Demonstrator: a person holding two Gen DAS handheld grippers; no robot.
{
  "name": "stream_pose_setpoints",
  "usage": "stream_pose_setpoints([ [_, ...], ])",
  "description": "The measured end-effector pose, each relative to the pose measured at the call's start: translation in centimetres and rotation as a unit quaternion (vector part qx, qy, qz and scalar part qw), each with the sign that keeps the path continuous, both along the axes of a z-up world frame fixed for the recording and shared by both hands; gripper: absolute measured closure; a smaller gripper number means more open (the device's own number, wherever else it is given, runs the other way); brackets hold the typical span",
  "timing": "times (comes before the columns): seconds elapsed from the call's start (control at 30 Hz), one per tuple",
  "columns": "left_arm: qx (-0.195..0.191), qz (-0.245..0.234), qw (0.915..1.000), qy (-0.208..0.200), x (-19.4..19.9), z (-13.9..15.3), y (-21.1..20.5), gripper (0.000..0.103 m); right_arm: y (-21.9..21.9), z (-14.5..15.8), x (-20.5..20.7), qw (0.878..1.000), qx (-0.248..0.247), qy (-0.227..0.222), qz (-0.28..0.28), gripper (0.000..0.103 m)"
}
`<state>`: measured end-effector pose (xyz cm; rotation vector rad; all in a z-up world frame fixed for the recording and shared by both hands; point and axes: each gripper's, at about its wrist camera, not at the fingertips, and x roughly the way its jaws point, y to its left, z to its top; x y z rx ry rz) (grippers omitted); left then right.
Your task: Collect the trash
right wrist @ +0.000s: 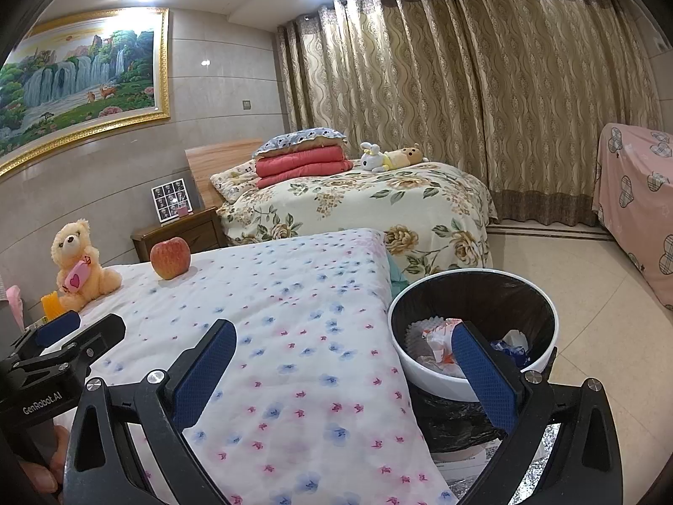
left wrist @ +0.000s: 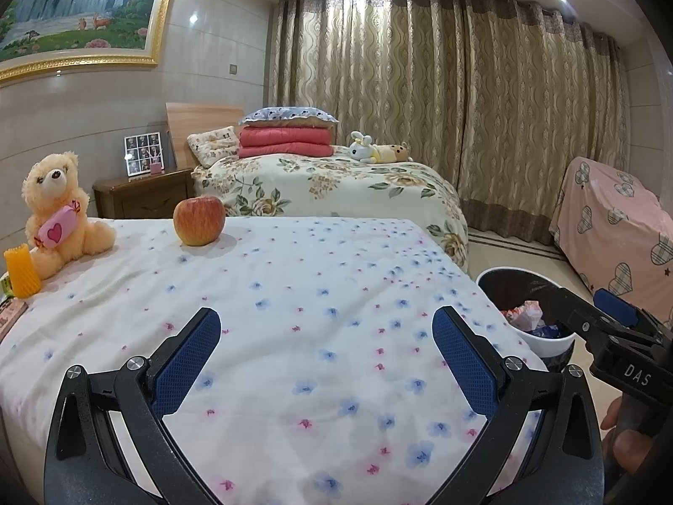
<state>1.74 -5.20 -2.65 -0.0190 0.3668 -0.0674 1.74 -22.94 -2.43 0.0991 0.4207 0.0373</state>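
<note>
Both grippers hovering wide open, empty, over the bed.
Left gripper (left wrist: 326,362) and right gripper (right wrist: 345,372) are flanking the trash bin (right wrist: 473,385), holding crumpled wrappers (right wrist: 437,343).

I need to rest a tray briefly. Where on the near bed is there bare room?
The floral sheet lies bare from the apple across to the edge beside the trash bin. The far left corner is crowded: teddy bear, yellow foam sleeve, packets.

I see a bed (left wrist: 294,315) with a white flowery sheet. At ten o'clock a teddy bear (left wrist: 59,206) sits on it, beside a yellow foam net (left wrist: 21,271). At eleven o'clock an apple (left wrist: 199,219) rests.
</note>
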Motion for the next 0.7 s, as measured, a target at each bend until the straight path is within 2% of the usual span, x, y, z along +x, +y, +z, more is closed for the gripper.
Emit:
stream_pose_setpoints([
  [0.7, -0.014, 0.002, 0.9997, 0.019, 0.7, -0.5, 1.2, 0.000, 1.1, 0.1, 0.9, 1.000, -0.001, 0.020, 0.010, 0.000],
])
